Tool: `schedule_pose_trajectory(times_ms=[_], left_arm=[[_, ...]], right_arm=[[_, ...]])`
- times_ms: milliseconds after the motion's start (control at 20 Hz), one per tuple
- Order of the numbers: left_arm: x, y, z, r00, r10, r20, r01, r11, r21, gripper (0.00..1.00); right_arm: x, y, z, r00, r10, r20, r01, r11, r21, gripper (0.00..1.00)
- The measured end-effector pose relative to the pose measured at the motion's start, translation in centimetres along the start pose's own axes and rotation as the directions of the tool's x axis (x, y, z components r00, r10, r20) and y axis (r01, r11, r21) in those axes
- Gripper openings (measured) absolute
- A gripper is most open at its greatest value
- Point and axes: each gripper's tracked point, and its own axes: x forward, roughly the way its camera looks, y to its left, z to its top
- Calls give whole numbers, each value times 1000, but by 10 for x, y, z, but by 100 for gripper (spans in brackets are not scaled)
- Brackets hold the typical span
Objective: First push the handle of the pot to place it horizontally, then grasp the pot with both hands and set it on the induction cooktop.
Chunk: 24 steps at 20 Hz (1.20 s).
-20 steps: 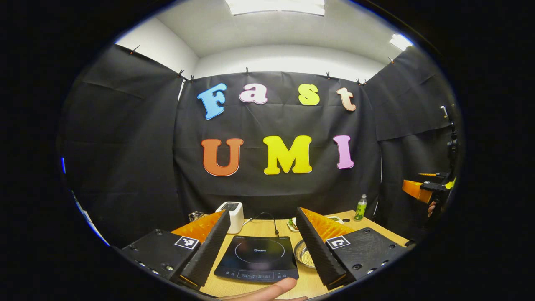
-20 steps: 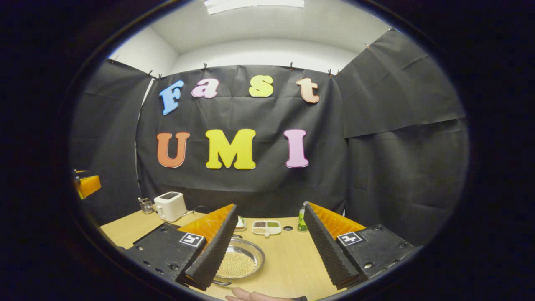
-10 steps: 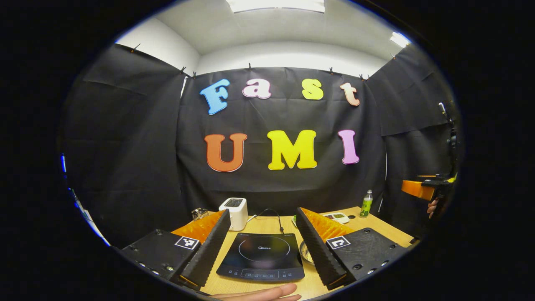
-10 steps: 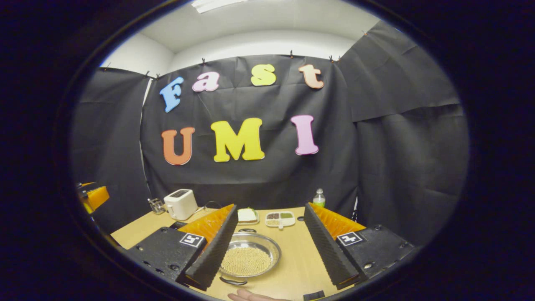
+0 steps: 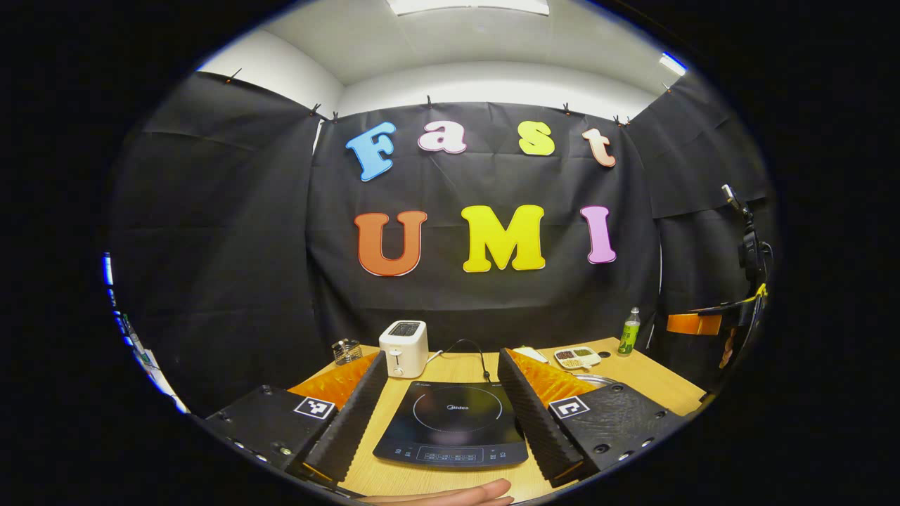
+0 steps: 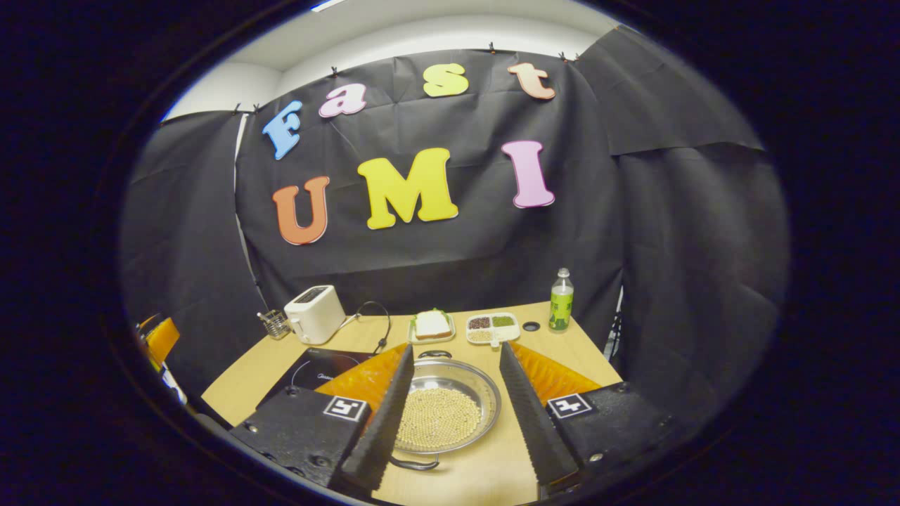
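The pot point(image 6: 443, 414) is a shallow steel pan full of pale beads on the wooden table point(image 6: 548, 351). One black loop handle point(image 6: 415, 464) points toward me and the other handle point(image 6: 434, 354) points away. My right gripper point(image 6: 456, 347) is open, with one finger on each side of the pot, above it. To the pot's left lies the black induction cooktop point(image 6: 316, 369). In the left gripper view that cooktop point(image 5: 453, 422) sits between the fingers of my open left gripper point(image 5: 441, 353), and a strip of the pot's rim point(image 5: 598, 380) shows behind the right finger.
Along the table's back stand a white toaster point(image 6: 314, 313), a small wire holder point(image 6: 271, 323), a plate with a sandwich point(image 6: 431, 325), a divided tray point(image 6: 492, 325) and a green bottle point(image 6: 560, 300). A cable point(image 5: 471, 351) runs behind the cooktop. A person's finger point(image 5: 450, 495) shows at the bottom edge.
The right gripper has tilted down and come forward over the pot, with its fingers a little closer together. The left gripper has shifted slightly, so the cooktop sits more centred between its fingers.
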Motion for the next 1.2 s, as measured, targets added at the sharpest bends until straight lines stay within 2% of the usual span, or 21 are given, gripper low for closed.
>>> schedule_pose_trajectory(times_ms=[50,200,350,450,500,550,650,700,950,1000,1050,1100,1200], left_arm=[[-2,1,3,1000,2,13,-2,1000,-7,95],[-9,5,8,999,7,34,-6,1000,-26,95],[-20,8,15,998,9,54,-8,1000,-18,94],[-26,7,17,998,3,66,-2,1000,-13,95],[-29,6,18,997,-2,72,3,1000,-13,95],[-31,5,19,997,-8,79,9,1000,-14,94],[-35,5,19,996,-18,84,19,1000,-18,95],[-38,5,19,996,-20,85,22,1000,-22,95],[-46,13,18,995,-8,96,9,1000,-6,95],[-45,14,16,995,-5,98,6,1000,-4,94],[-45,16,16,995,-4,101,5,1000,-5,94],[-45,18,18,994,-1,110,3,1000,-12,95],[-46,18,22,993,-6,122,10,1000,-29,95]], right_arm=[[4,3,-3,1000,12,-8,-12,1000,6,76],[15,9,-18,998,32,-56,-30,999,31,48],[28,14,-38,991,38,-127,-36,999,22,30],[37,23,-54,981,50,-187,-47,999,22,23],[41,27,-64,972,57,-227,-53,998,21,4],[45,33,-74,963,70,-260,-66,998,24,7],[51,43,-93,943,87,-320,-86,996,17,0],[53,47,-103,933,85,-349,-87,996,8,4],[55,79,-165,850,119,-512,-154,988,-26,4],[55,87,-176,832,132,-538,-176,984,-31,0],[54,93,-185,820,136,-557,-192,981,-43,7],[54,96,-192,808,138,-573,-207,977,-56,4],[53,107,-209,782,149,-605,-229,972,-57,4]])
